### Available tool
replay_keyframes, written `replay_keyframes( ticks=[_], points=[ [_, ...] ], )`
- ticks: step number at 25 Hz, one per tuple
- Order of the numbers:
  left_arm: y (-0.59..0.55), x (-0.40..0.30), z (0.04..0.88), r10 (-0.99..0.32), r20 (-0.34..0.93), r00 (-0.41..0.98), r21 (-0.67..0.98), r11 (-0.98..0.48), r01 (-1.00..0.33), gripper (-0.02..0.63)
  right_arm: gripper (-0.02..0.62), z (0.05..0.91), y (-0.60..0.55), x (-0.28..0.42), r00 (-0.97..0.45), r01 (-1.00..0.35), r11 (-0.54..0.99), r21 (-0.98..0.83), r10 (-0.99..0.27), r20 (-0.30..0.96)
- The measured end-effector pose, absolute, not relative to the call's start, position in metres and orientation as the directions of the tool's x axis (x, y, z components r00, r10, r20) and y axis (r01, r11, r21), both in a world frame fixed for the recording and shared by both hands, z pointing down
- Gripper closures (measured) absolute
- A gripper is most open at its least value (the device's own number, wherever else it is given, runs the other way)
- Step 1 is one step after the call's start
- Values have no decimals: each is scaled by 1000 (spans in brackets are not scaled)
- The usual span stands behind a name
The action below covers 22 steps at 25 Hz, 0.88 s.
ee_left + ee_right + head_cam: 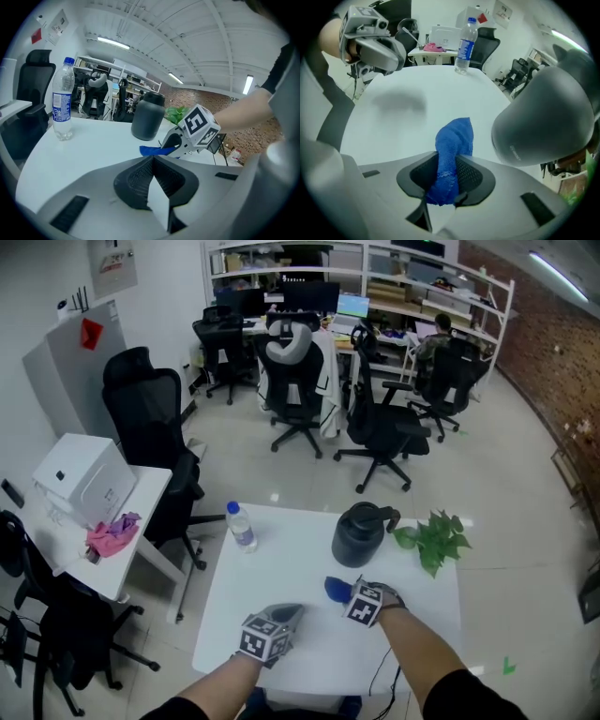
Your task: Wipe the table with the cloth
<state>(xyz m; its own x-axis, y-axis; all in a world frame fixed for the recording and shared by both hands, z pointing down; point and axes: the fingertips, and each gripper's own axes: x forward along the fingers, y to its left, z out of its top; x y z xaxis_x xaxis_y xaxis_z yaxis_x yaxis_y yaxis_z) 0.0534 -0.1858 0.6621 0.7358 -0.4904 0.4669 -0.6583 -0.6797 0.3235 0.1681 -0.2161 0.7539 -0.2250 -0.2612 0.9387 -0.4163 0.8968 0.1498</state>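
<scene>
Blue fabric cloth (457,136) clamped in your right hand-held gripper (447,161), left hand-held gripper (152,161) closed, empty — white bench (291,559) probably mostly unwiped.

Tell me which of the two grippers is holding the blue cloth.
The right gripper: its jaws pinch the blue cloth, while the left gripper is shut on nothing.

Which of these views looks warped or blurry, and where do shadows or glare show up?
Left gripper view: strong fisheye, ceiling beams bow, corners go black. Right gripper view: same warp; the dark jug bulges large up close, the blue cloth is fairly sharp, a faint grey shadow lies on the table. Head view: milder bend, even light, small glare spots on the floor.
</scene>
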Motion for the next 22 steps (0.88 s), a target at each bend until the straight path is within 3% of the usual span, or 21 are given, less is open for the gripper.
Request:
replay_keyframes(
  ticks=[15,19,22],
  points=[
    [-185,64,666,-482,460,746,337,-682,-649,606,479,754,-123,151,-281,-220,975,13,-76,957],
    [-186,61,665,-486,462,742,334,-680,-653,606,479,724,-188,169,-333,-408,909,83,-233,914],
    [-185,57,666,-490,466,737,335,-673,-659,606,479,724,-223,176,-270,-426,887,179,-314,910]
  ],
)
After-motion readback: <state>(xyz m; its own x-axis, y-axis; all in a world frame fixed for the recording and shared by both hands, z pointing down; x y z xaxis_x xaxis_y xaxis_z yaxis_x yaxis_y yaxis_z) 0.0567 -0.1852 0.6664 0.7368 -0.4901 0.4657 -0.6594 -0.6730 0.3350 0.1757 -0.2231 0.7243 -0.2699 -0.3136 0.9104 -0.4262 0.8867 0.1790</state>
